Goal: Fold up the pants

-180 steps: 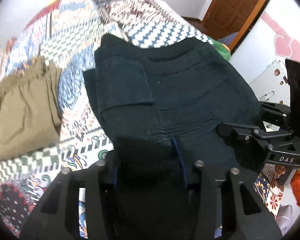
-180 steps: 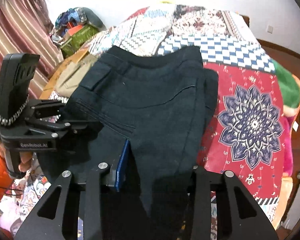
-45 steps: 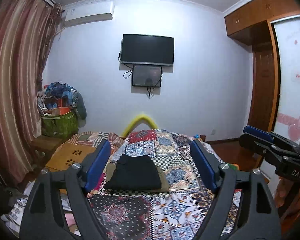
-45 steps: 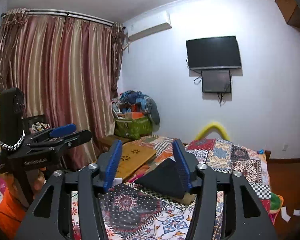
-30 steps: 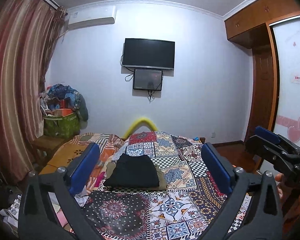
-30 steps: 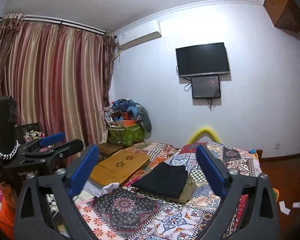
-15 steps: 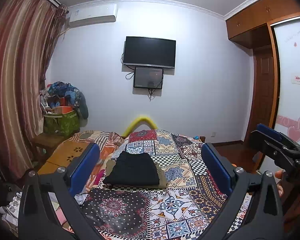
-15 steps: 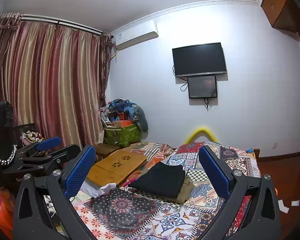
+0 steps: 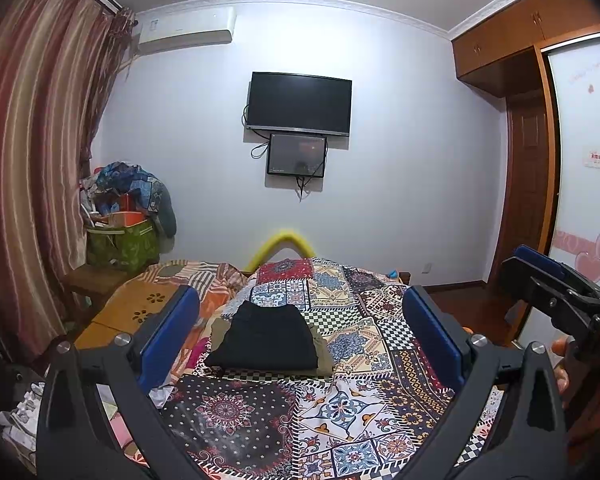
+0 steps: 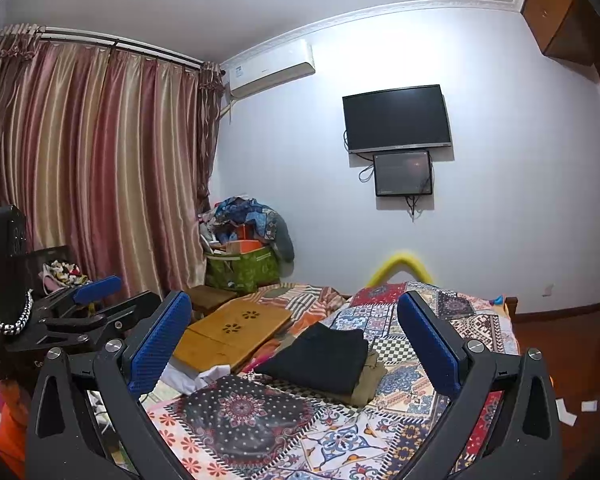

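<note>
The dark folded pants (image 9: pixel 266 338) lie on top of folded khaki pants (image 9: pixel 324 354) in the middle of the patterned bedspread (image 9: pixel 340 408). They also show in the right wrist view (image 10: pixel 320 360), with the khaki pair (image 10: pixel 370 380) under them. My left gripper (image 9: pixel 300 334) is open and empty, held well back from the bed. My right gripper (image 10: pixel 294 340) is open and empty too, also far from the pants. Each gripper shows at the edge of the other's view, the right one (image 9: pixel 556 292) and the left one (image 10: pixel 80 312).
A wooden lap table (image 10: pixel 232 334) lies on the bed's left side. A pile of bags and clothes (image 10: pixel 248 248) stands in the corner by the striped curtains (image 10: pixel 80 168). A TV (image 9: pixel 300 104) hangs on the far wall. A wardrobe and door (image 9: pixel 532 184) are at the right.
Six seconds ago both grippers were shut on the dark pants close up. Now both are open and pulled back from the bed. In the last second they barely moved.
</note>
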Demonstrator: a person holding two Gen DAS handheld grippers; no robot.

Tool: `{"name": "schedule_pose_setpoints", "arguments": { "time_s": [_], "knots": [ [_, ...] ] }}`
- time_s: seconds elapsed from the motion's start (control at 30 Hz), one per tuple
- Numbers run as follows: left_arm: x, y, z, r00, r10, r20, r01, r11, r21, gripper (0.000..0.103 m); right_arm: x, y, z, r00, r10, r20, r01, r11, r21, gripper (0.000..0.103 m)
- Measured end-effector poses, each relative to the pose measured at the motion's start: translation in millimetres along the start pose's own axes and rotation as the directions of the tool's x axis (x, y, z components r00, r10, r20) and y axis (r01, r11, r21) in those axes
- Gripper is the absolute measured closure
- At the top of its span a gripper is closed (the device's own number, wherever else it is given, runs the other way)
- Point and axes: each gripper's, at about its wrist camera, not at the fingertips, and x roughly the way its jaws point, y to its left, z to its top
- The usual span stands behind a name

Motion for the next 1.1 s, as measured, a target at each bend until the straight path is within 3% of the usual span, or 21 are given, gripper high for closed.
{"name": "schedule_pose_setpoints", "arguments": {
  "time_s": [1.1],
  "knots": [
    [7.4,-1.4,-4.1,0.999,-0.024,-0.022,0.024,1.0,-0.004,0.0,-2.6,-3.3,-1.7,0.999,-0.031,-0.013,0.031,0.999,0.021,0.0]
  ]
}}
